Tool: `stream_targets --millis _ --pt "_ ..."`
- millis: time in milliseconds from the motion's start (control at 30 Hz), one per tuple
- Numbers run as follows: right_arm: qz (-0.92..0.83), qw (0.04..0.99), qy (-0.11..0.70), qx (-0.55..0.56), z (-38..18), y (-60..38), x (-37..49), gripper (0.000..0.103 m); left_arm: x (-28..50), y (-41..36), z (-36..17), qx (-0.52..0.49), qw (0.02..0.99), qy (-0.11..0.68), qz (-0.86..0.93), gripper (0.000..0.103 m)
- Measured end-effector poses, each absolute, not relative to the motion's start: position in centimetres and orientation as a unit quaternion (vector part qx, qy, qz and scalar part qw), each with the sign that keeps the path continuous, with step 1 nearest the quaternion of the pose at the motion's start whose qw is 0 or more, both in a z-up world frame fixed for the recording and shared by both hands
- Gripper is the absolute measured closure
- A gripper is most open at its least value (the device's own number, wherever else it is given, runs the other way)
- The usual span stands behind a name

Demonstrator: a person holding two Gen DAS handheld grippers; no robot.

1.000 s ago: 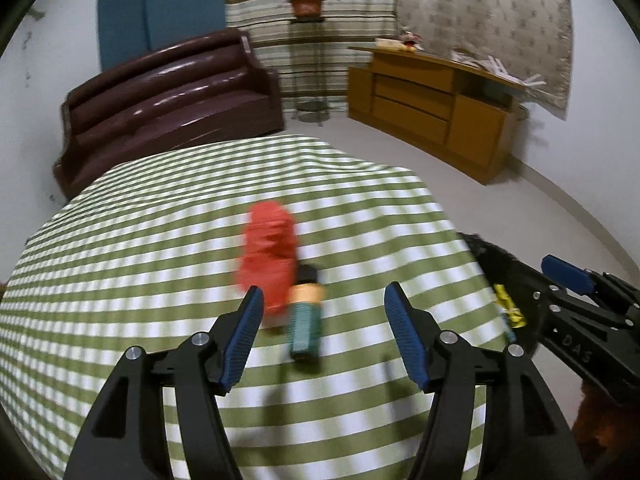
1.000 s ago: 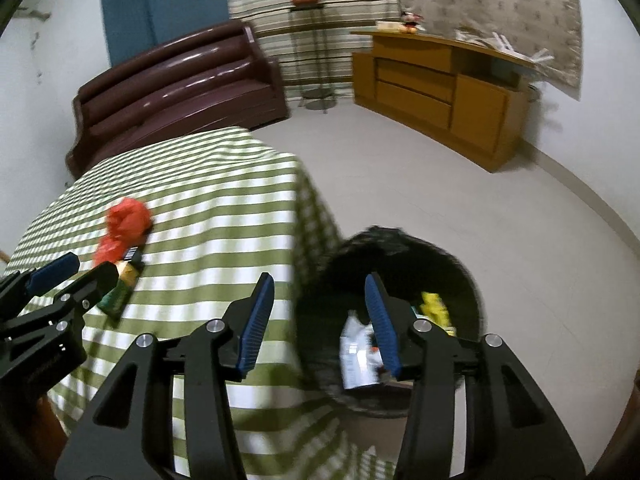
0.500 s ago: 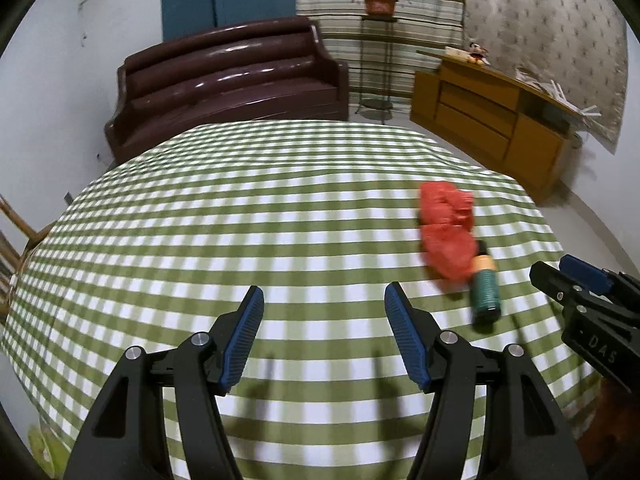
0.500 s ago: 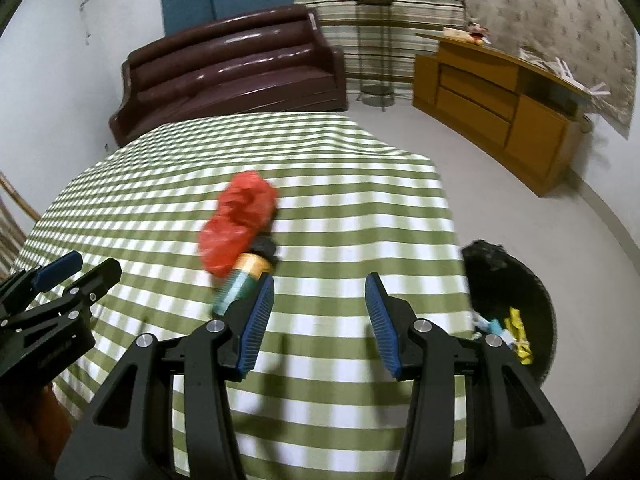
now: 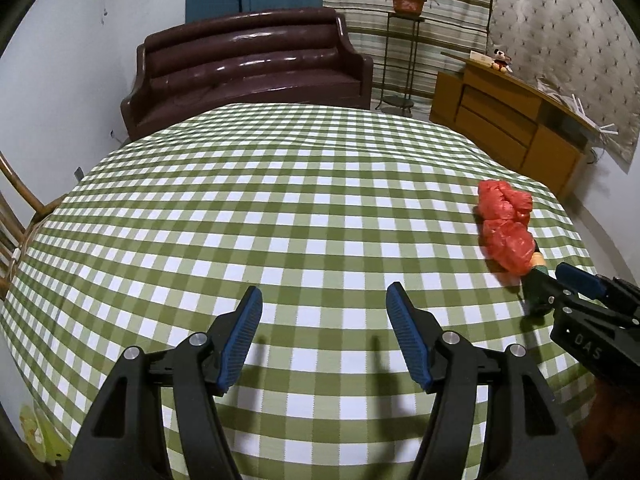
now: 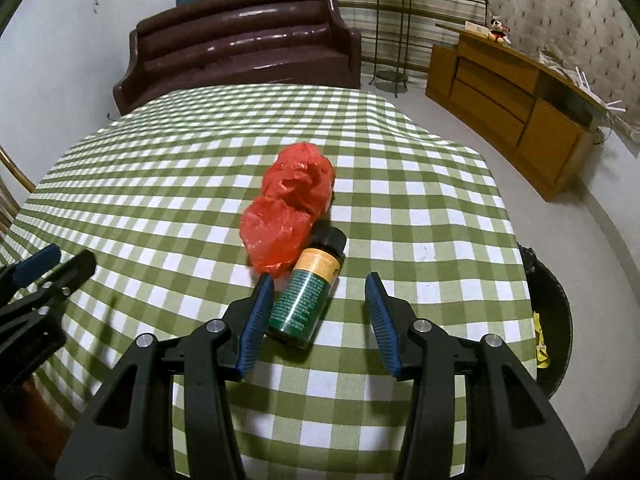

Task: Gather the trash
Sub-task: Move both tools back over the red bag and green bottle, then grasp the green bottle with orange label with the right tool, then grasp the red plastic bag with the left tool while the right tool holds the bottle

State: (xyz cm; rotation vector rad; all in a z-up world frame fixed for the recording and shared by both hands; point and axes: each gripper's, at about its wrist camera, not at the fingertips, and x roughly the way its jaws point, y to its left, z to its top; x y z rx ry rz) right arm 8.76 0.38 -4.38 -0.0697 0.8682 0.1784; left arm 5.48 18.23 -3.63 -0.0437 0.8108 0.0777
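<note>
A crumpled red plastic bag [image 6: 290, 208] lies on the green checked tablecloth [image 6: 420, 216]. A green bottle [image 6: 304, 300] with a black cap lies on its side against the bag. My right gripper [image 6: 320, 280] stands open over the bottle's lower end, its left pad close beside the bottle without pressing on it. My left gripper [image 5: 324, 292] is open above bare cloth, well left of the red bag [image 5: 506, 224]. In the left wrist view the right gripper [image 5: 576, 292] hides most of the bottle [image 5: 538, 266].
A black trash bin [image 6: 554, 312] with yellow scraps inside stands on the floor past the table's right edge. A brown sofa [image 5: 248, 64] lies beyond the table. A wooden sideboard [image 6: 508, 96] lines the right wall. A chair [image 5: 16, 216] stands at the left.
Both grippers swung left, from the bin side onto the table. The right one now sits over the bottle. The left one has left the red bag behind on its right.
</note>
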Motion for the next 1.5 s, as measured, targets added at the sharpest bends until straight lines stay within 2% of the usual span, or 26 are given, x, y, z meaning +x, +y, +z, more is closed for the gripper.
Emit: stream_targets --millis 433,633,667,1033,1500 --pt "0.077 0.901 0.424 -0.04 -4.6 0.6 10.2 0.059 5.7 18.8 -4.1 -0.028 0.916 0.4 0.032 0.04" --pt "0.084 0.896 0.435 -0.04 -4.8 0.7 10.9 0.079 6.0 18.5 -4.1 -0.026 0.915 0.403 0.028 0.037" --pt "0.085 0.896 0.435 -0.042 -4.8 0.7 10.9 0.08 6.0 18.3 -4.1 -0.026 0.914 0.403 0.027 0.037" --pt "0.074 0.906 0.416 -0.036 -4.5 -1.5 9.7 0.08 6.8 16.1 -3.6 -0.021 0.915 0.403 0.009 0.037" --pt "0.045 0.915 0.401 0.001 -3.8 -7.6 9.8 0.08 9.5 9.0 -3.0 -0.001 0.914 0.403 -0.045 0.037"
